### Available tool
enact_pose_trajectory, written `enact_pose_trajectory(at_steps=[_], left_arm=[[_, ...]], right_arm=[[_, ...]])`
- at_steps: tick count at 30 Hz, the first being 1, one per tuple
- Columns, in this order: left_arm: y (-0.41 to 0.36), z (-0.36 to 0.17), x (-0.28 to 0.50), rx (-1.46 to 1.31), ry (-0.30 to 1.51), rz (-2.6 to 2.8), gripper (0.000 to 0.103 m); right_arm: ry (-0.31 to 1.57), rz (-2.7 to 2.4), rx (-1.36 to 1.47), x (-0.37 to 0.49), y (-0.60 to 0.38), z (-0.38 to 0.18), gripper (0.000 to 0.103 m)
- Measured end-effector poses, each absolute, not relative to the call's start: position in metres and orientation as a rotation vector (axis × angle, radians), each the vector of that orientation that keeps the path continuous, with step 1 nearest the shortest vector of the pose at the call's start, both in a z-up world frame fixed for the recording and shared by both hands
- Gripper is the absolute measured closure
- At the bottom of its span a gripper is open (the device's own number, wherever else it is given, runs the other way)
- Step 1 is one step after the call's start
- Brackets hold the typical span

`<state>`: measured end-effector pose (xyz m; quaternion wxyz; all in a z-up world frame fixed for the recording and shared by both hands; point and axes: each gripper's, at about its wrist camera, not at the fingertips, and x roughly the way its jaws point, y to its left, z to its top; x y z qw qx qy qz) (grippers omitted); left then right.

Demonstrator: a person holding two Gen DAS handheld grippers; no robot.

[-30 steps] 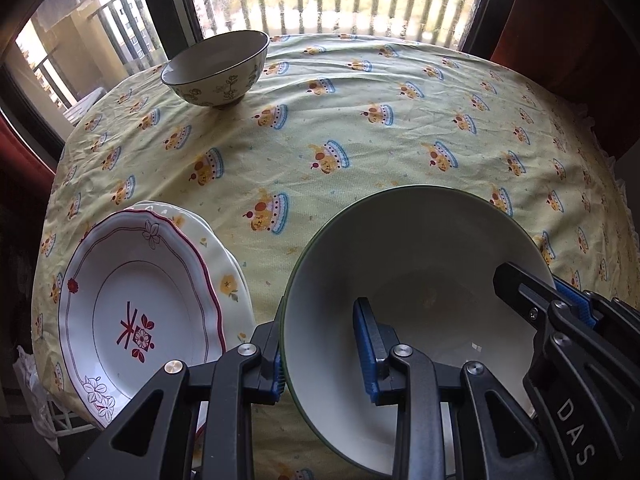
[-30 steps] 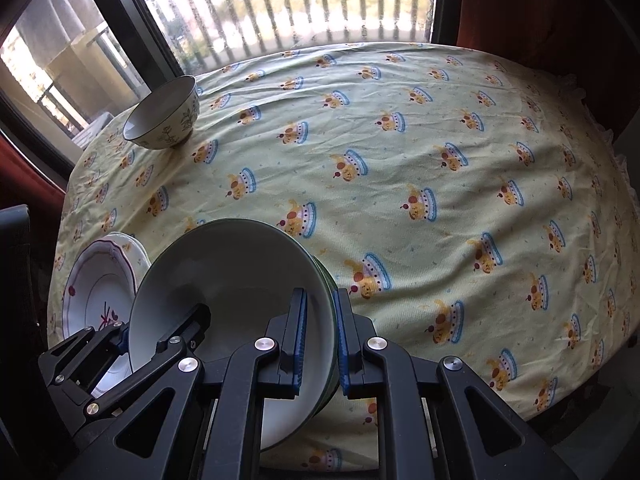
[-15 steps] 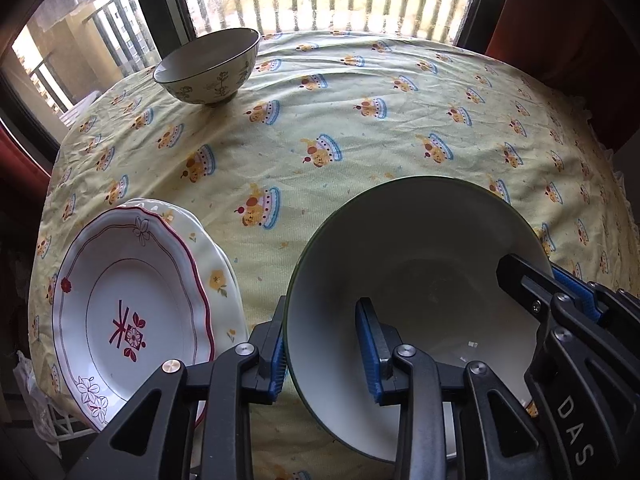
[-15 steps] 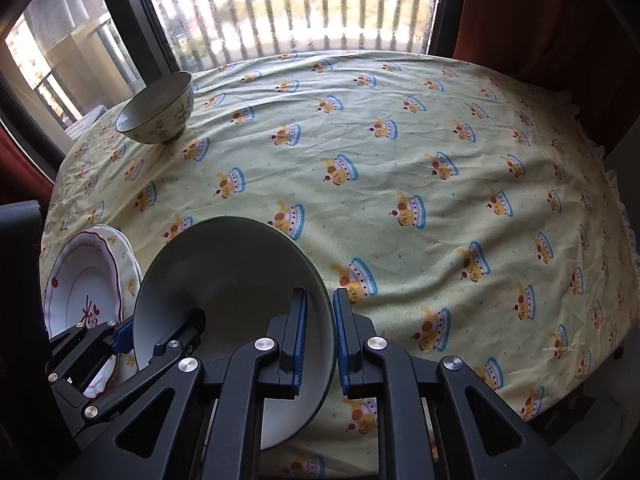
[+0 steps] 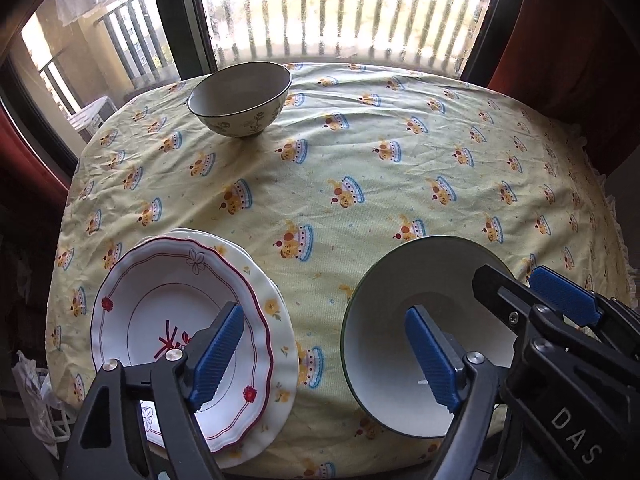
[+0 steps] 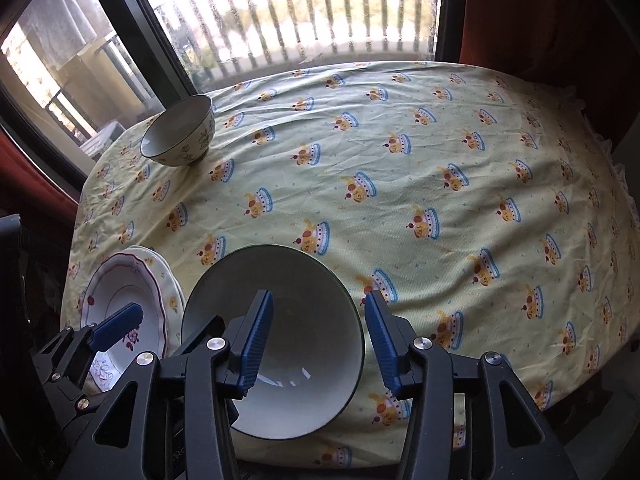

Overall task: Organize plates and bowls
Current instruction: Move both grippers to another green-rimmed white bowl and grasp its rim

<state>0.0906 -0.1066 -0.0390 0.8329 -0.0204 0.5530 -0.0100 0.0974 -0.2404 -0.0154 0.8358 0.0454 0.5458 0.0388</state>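
Left gripper (image 5: 324, 354) has its jaws spread wide, just opened off the rim of the big green-rimmed bowl (image 5: 384, 344); nothing is pinched between the blue pads now; one pad hangs over the red-trimmed plate (image 5: 152, 320), the other over the bowl's white inside, and neither looks to be pressing on anything. Right gripper (image 6: 318, 344) has also just been opening; its jaws stand partly apart, straddling the bowl's right-hand rim, one pad over the inside, the other outside over the cloth; a gap shows on each side of the rim, so no grip there either.

The big bowl (image 6: 304, 344) sits upright on the worktop (image 5: 400, 152), at the near edge, free of both grippers; it is empty and white within, with a thin green line round the lip. Just to its left, in the right wrist view, lies the stack of plates; the red-trimmed plate (image 6: 120, 300) rests on top of a cream plate with yellow flowers (image 5: 276, 320), whose rim peeks out on the right side; the stack and the bowl look close together there, while the left wrist view shows a strip of cloth between them.

Far across the worktop, near the window, stands a small bowl with a leaf pattern (image 5: 240, 98), upright, well apart from everything else; a yellow printed tablecloth (image 6: 400, 168) covers the whole worktop.
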Motion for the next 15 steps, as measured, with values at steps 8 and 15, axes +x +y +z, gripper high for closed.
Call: enact_pose_trajectory(at_steps=[8, 15], left_arm=[[-0.071, -0.017, 0.105, -0.045, 1.115, -0.028, 0.013], [-0.033, 0.002, 0.13, -0.027, 1.06, -0.039, 0.012]], right_arm=[[1.096, 0.088, 0.099, 0.114, -0.204, 0.005, 0.033], [1.042, 0.08, 0.097, 0.134, -0.166, 0.023, 0.028]])
